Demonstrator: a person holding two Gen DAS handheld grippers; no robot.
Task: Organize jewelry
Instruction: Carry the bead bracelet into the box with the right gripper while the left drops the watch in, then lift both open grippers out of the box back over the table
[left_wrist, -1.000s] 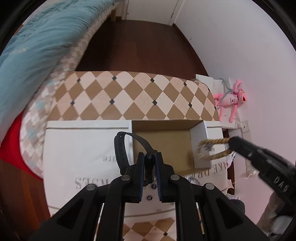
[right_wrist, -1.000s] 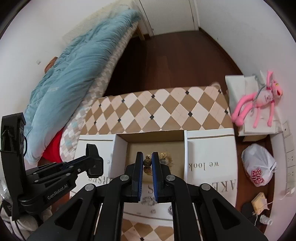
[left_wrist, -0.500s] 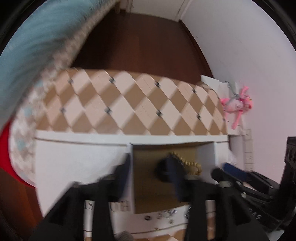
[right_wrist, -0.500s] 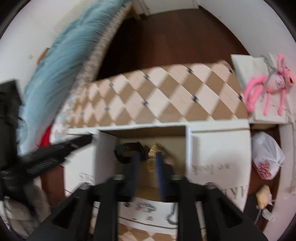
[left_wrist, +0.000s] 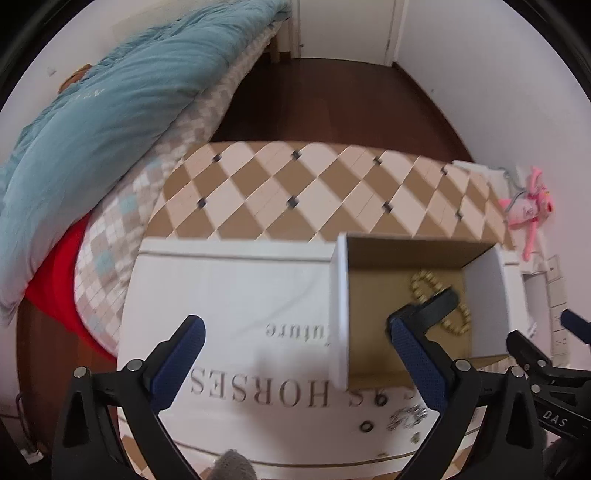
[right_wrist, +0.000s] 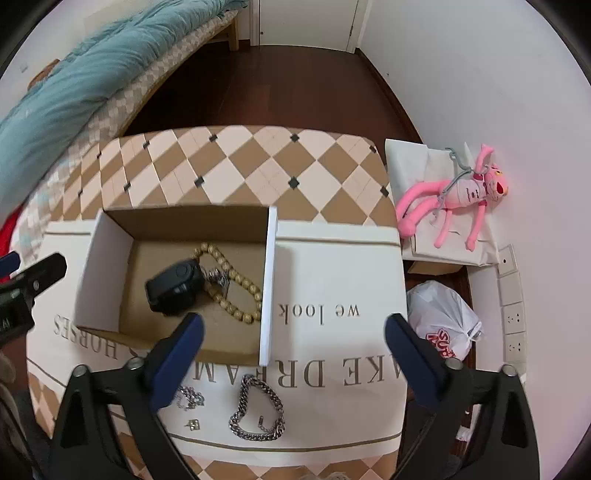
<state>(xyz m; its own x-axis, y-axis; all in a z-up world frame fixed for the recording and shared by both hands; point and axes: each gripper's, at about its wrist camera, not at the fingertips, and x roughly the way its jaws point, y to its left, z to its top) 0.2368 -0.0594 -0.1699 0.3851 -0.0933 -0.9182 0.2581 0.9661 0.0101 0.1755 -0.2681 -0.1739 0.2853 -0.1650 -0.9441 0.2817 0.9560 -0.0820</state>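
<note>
1. Black watch (right_wrist: 175, 286) lay in cardboard box (right_wrist: 107, 273), on brown floor of box, towards left wall in R wrist view; free of both tools.
2. Gold bead bracelet (right_wrist: 229, 284) lay in same box, just R of watch, touching it; small silver piece sat at the join, too small to tell. Seen also from L wrist cam (left_wrist: 424, 284), partly behind a finger.
3. Box open at top, white walls, white flap (right_wrist: 267, 288) stood up on R side; box sat on white printed sheet (right_wrist: 332, 280) w/ grey lettering.
4. Silver chain bracelet (right_wrist: 256, 413) lay on sheet, in front of box, well outside it. Thinner silver chain (right_wrist: 188, 397) just L of it, partly behind R tool's finger. Small square stud (right_wrist: 192, 424) near both.
5. Small ring (left_wrist: 365, 426) + loose silver bits lay on sheet in L view, blurred.
6. L gripper (left_wrist: 295, 350): jaws spread wide, just been opening, nothing pinched; only box flap + sheet between blue pads.
7. R gripper (right_wrist: 293, 341): jaws spread wide too, just been opening, nothing pinched; hung over box front edge.
8. Sheet on table w/ diamond-pattern top (right_wrist: 258, 166).
9. Beyond: bed w/ teal duvet (left_wrist: 110, 122), dark wood floor (right_wrist: 258, 92), pink plush toy (right_wrist: 458, 195) on white parcel by wall, white plastic bag (right_wrist: 443, 321) on floor.
</note>
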